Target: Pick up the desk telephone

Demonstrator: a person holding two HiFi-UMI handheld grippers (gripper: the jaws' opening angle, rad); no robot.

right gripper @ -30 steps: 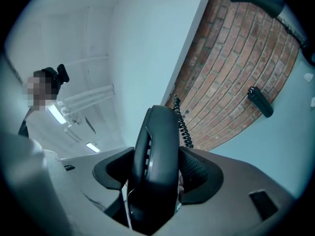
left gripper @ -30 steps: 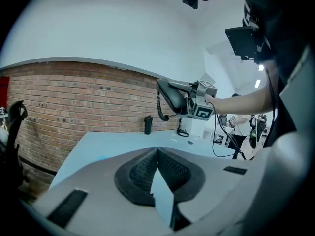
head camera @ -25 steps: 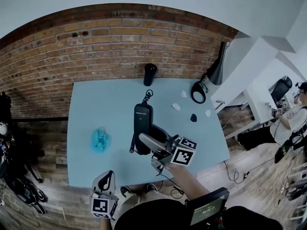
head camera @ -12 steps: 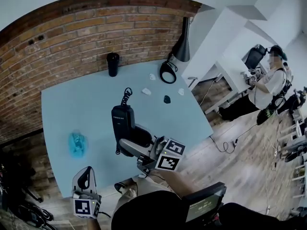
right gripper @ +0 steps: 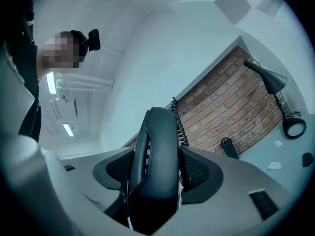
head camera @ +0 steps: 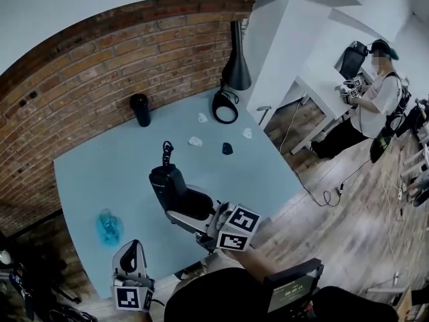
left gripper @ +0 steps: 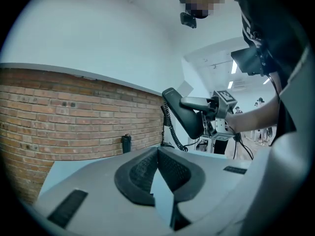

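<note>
- Black desk telephone (head camera: 175, 192): lifted clear of the blue table (head camera: 80, 173), coiled cord (head camera: 165, 151) at its 12 o'clock end.
- Right gripper (right gripper: 156, 170): clenched on the telephone.
- Left gripper (left gripper: 158, 154): jaws together, empty, at the telephone's 7 o'clock.

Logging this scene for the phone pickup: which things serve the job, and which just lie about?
Job: black corded desk telephone, right hand-held gripper clamping it.
Lying about: black cylindrical cup, black desk lamp, translucent blue object, small white scraps.

Left fingers (left gripper: 140, 173) together; right fingers (right gripper: 199, 173) clamped.
</note>
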